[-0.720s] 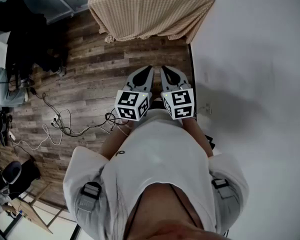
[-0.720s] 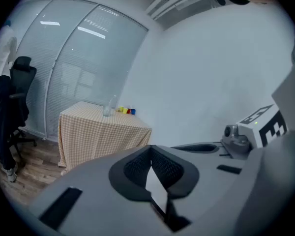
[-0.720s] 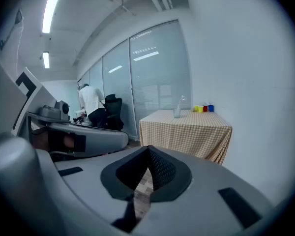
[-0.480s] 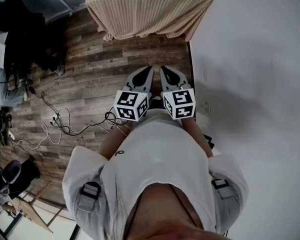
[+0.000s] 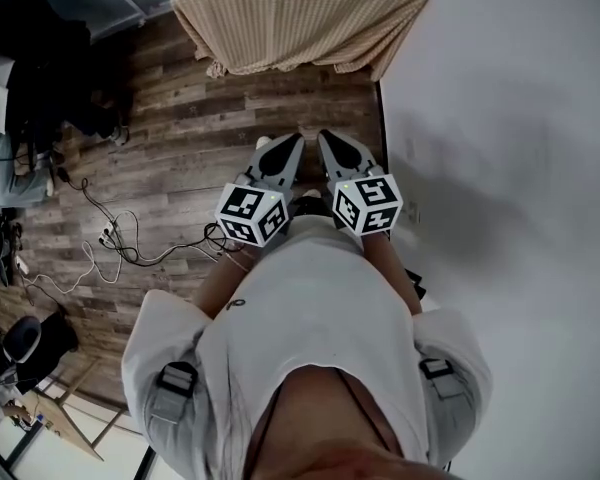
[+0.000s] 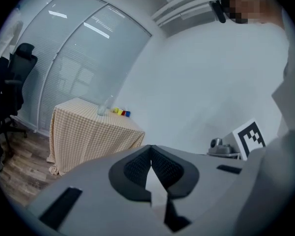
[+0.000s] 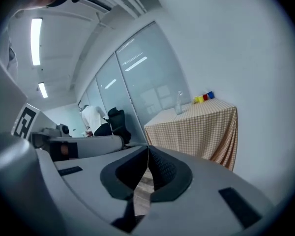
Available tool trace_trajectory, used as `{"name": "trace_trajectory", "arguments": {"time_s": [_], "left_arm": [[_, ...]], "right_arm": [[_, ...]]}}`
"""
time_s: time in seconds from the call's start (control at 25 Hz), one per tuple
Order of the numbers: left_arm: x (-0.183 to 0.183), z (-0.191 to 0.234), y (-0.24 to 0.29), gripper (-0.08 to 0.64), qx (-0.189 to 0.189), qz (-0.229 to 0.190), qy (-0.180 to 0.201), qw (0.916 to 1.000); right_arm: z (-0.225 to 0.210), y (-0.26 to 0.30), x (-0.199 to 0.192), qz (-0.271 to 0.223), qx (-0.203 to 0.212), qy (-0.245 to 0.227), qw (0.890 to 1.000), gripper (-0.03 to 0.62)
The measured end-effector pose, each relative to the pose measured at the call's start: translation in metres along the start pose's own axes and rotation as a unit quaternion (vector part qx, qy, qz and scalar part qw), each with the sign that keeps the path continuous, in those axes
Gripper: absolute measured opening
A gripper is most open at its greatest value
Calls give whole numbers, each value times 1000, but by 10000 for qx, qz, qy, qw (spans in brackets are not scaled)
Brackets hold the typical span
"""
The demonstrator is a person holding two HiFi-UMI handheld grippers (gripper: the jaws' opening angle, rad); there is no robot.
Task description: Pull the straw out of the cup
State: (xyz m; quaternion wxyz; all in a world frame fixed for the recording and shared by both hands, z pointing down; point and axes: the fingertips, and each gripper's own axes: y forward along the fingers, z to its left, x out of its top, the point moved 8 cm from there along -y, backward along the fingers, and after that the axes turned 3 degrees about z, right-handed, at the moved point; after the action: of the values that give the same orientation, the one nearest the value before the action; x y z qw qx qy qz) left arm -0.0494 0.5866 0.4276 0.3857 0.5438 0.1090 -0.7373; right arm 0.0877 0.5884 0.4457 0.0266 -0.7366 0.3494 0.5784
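The grey left gripper (image 6: 151, 154) and grey right gripper (image 7: 147, 154) are hanging clenched, empty, as the clear cup (image 7: 179, 105) is standing on the distant checked-cloth table (image 7: 201, 129) (straw indistinct); arriving shut, they risk toppling it.

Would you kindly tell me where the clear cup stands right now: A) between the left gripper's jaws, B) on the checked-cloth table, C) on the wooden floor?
B: the clear cup stands on the checked-cloth table near small coloured blocks, well ahead of the left gripper and the right gripper, both shut and empty.
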Motion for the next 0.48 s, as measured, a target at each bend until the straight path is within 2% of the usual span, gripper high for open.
{"name": "trace_trajectory", "arguments": {"time_s": [0.12, 0.32, 0.4, 0.48], "left_arm": [[3, 6, 4, 8, -28, 76, 67, 9999], [16, 22, 16, 8, -194, 169, 48, 9997], [21, 34, 25, 8, -132, 189, 55, 9997], [27, 48, 34, 8, -121, 238, 4, 9996]], "right_arm": [[-3, 5, 2, 68, -237, -122, 9996, 32], [1, 24, 13, 440, -317, -355, 9979, 31], [0, 36, 20, 452, -385, -465, 9972, 31], [-4, 48, 29, 381, -401, -383, 9977, 32]]}}
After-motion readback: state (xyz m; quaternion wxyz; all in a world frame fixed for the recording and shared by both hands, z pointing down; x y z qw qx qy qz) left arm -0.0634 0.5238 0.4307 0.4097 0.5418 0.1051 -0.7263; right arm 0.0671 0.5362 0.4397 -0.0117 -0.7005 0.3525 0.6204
